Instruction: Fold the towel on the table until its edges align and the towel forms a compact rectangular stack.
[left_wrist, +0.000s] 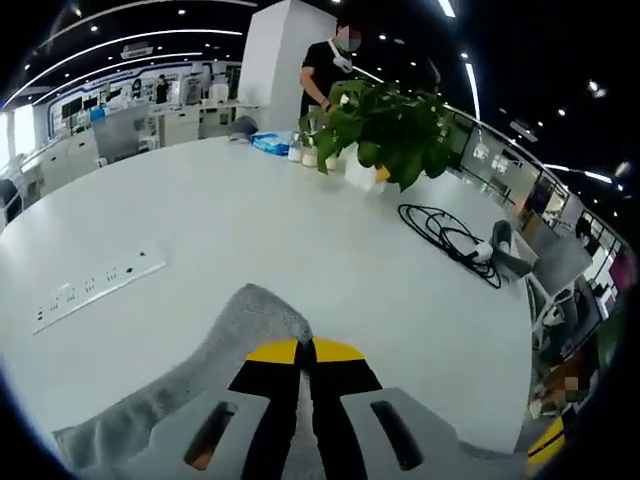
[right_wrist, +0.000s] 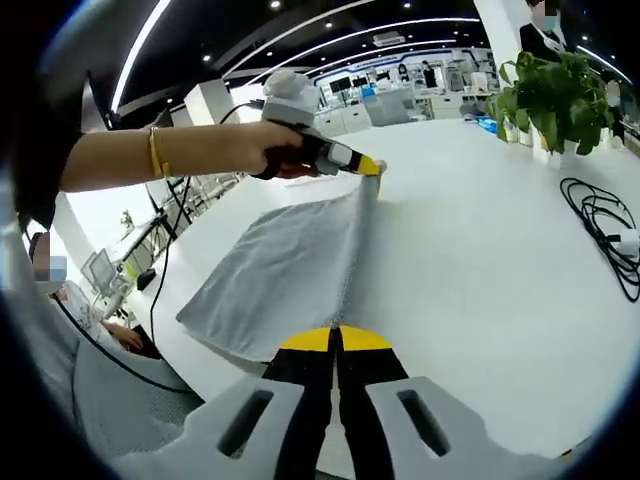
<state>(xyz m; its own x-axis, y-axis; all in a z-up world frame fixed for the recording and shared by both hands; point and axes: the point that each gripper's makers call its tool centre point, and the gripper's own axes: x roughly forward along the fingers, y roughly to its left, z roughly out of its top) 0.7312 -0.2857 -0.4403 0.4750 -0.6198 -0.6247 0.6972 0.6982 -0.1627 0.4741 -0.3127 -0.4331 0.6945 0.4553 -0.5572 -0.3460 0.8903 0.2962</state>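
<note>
My left gripper (right_wrist: 368, 166) is clamped on the towel's (right_wrist: 285, 270) far corner. My right gripper (right_wrist: 337, 345) pinches the near corner, stretching one edge above the bench (right_wrist: 480, 260).

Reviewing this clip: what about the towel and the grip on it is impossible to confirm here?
- Left gripper view: left gripper covers the towel corner; frame edge cuts the rest.
- Right gripper view: right gripper hides the near edge; left gripper hides the far corner.

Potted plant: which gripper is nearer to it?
Left. The left gripper holds the towel edge farther up the table toward the potted plant; the right gripper grips the nearer edge.
</note>
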